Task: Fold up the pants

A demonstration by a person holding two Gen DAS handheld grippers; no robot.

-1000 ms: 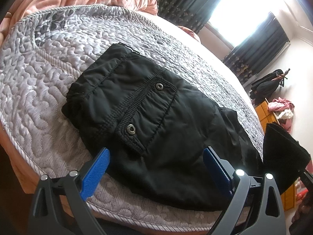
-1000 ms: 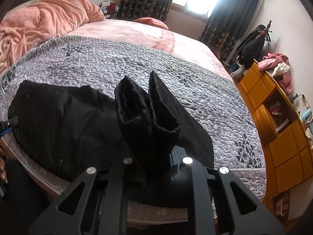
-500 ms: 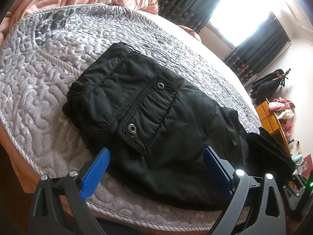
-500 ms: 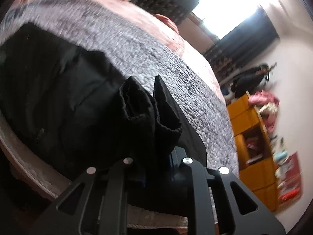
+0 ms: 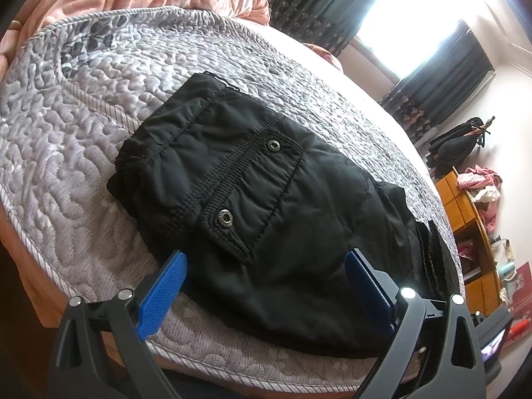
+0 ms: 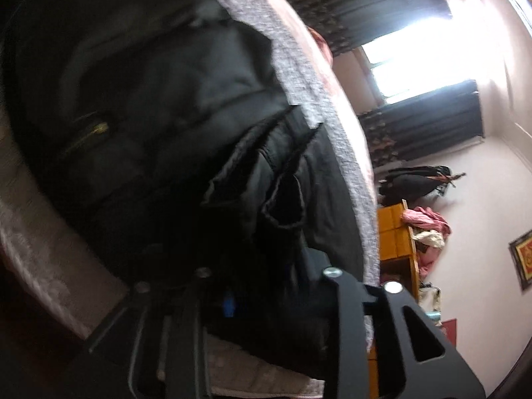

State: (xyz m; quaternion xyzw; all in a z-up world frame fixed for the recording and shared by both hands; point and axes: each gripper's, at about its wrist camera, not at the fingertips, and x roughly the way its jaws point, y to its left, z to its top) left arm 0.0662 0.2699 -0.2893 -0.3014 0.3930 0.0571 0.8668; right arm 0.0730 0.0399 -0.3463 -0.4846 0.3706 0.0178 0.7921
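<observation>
Left wrist view: the left gripper (image 5: 266,282) gapes wide, empty, over the padded black pants (image 5: 259,206) lying ahead on the grey quilted bedspread (image 5: 66,139).

Right wrist view: the right gripper (image 6: 266,286) has just been opening, blurred; pant cuffs (image 6: 266,199) lie between its jaws, grip unclear.

My left gripper (image 5: 266,286) presents two dark grey, matt finger frames with triangular cut-outs and rounded silver screw heads at the upper joints. Each finger carries a bright blue pad (image 5: 164,294) with a fine ribbed face; the second pad (image 5: 367,287) matches it. My right gripper (image 6: 266,286) shows the same black open-frame construction with a triangular cut-out and silver screws (image 6: 333,271), though the view is blurred. Only a small patch of blue (image 6: 228,304) is visible between its frames.
</observation>
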